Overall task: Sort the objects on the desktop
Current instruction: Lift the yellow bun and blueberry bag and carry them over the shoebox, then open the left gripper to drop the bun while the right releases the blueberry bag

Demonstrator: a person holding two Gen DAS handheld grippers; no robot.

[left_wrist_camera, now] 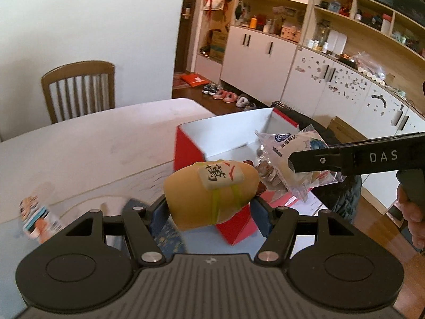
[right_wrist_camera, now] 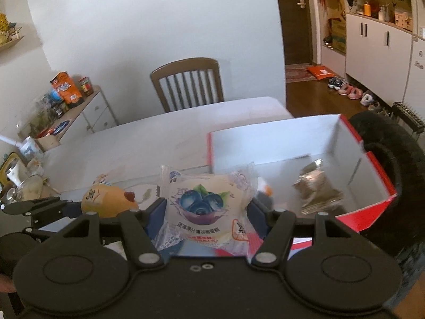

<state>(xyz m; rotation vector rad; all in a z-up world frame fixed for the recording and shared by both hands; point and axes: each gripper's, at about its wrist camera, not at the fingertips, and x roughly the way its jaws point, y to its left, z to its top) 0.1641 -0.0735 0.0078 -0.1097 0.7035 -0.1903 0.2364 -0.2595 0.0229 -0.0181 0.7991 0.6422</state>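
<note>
My left gripper (left_wrist_camera: pixel 209 208) is shut on a yellow-orange plush toy (left_wrist_camera: pixel 212 194) with a white character tile, held in the air in front of a red box (left_wrist_camera: pixel 186 148) with a white inside. My right gripper (right_wrist_camera: pixel 205 211) is shut on a clear blueberry cake packet (right_wrist_camera: pixel 204 204), held just before the box's (right_wrist_camera: pixel 377 202) near rim. In the left wrist view the right gripper (left_wrist_camera: pixel 293 163) comes in from the right with the packet (left_wrist_camera: pixel 289 156) over the box. In the right wrist view the left gripper (right_wrist_camera: pixel 78 208) and toy (right_wrist_camera: pixel 109 202) are at the left. A brownish packet (right_wrist_camera: pixel 318 194) lies inside the box.
The box stands at the right end of a white table (left_wrist_camera: pixel 79 146). A snack packet (left_wrist_camera: pixel 37 220) lies on the table at the left. A wooden chair (right_wrist_camera: pixel 188 85) stands at the far side. A black garment (right_wrist_camera: pixel 387 146) hangs right of the box. A low cabinet (right_wrist_camera: pixel 93 111) carries jars.
</note>
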